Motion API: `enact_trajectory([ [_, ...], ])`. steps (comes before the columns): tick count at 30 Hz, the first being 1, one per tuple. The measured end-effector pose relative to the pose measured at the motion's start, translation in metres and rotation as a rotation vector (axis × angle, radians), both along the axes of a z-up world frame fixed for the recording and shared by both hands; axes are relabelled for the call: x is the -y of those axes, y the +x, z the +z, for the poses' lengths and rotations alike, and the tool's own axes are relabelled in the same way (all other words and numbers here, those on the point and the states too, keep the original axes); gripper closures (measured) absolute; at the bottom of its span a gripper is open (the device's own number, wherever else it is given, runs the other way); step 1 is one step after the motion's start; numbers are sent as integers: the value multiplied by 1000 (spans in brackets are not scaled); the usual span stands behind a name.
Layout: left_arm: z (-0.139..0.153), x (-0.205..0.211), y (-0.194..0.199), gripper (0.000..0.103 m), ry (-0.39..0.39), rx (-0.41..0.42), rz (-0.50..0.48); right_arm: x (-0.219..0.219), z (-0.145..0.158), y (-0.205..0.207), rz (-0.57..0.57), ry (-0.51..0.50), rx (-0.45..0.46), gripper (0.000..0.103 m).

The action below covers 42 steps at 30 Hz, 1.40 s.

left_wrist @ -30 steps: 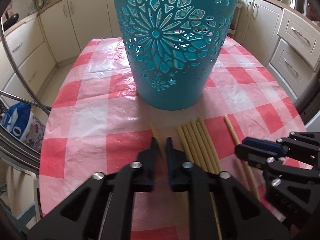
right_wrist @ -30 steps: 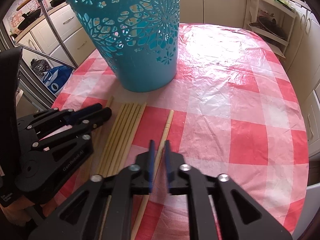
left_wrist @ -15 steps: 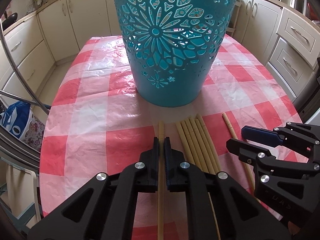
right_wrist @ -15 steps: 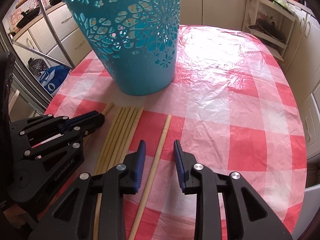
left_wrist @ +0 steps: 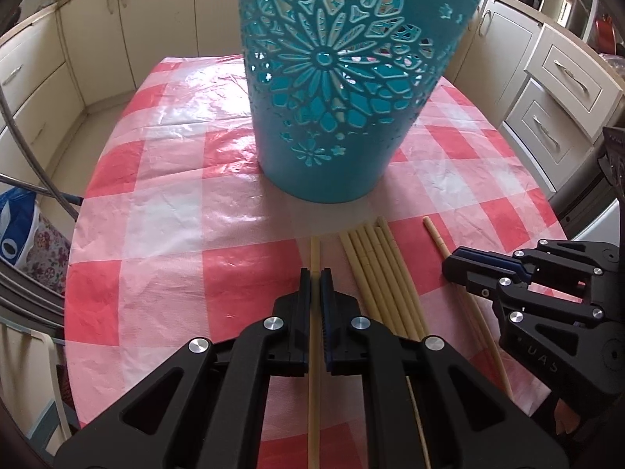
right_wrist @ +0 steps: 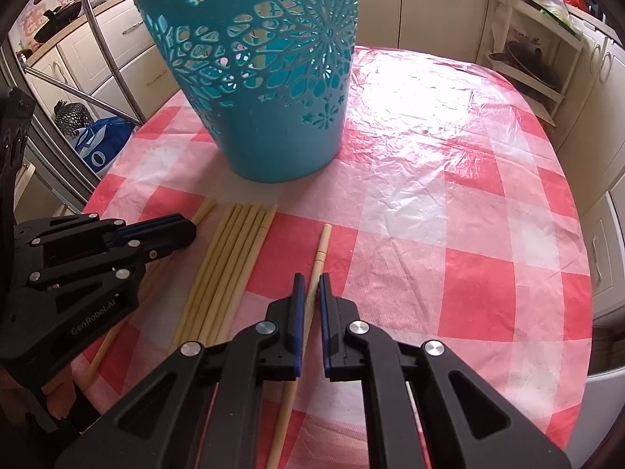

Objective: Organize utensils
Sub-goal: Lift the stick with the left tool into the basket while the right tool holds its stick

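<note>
My left gripper [left_wrist: 315, 273] is clamped on one chopstick [left_wrist: 314, 250]. My right gripper [right_wrist: 308, 279] has its jaws closed onto the lone chopstick [right_wrist: 322, 242]. The loose bundle [right_wrist: 230, 258] lies on the desk [right_wrist: 449, 195] between them, and the teal basket [right_wrist: 265, 78] stands just beyond. Step looks like grasping; next I'd lift both and tip them into the basket.

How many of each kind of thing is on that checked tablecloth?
Bundled chopsticks: 6
Left chopstick, in left hand-held gripper: 1
Right chopstick, in right hand-held gripper: 1
Teal cut-out basket: 1
Total: 9
</note>
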<state>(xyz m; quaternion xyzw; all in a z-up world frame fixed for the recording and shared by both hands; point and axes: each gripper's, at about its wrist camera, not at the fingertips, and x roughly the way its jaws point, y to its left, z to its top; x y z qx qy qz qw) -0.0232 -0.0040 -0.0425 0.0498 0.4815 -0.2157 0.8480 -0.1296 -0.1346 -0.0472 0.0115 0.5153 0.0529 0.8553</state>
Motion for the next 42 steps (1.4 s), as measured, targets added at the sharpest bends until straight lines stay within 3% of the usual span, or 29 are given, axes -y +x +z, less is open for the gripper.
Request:
enact_trajectory([
  [5,0,5,1,98,38,20,-17,1,0,0,11,1,0,95],
  [11,0,26,-11,98,186,117,-86,3,0,-3,26,9,-1,95],
  [14,10,12,-10,99,67,60,-80,6,0,-3,25,28,-2,95],
  [16,30,-2,-14,99,-16,74,-74,9,-1,-4,20,48,-3,96],
  [17,47,-13,-17,99,-96,98,-72,11,-1,-4,17,55,-4,96],
  [19,83,-33,-22,99,-235,173,-47,12,-1,-4,11,66,-5,96],
  [22,144,-54,-22,98,-432,358,24,12,-1,-4,7,72,-6,96],
  [24,173,-53,-18,98,-483,475,69,12,-1,-4,6,75,-6,96],
  [27,203,-42,-6,98,-544,603,142,13,-1,-4,5,86,-7,96],
  [33,231,-24,31,98,-599,740,270,16,-1,-4,6,98,-3,96],
  [38,209,-11,71,98,-583,708,367,16,-1,-4,8,100,-3,96],
  [42,191,-11,82,98,-570,681,394,17,-1,-5,11,103,-4,96],
])
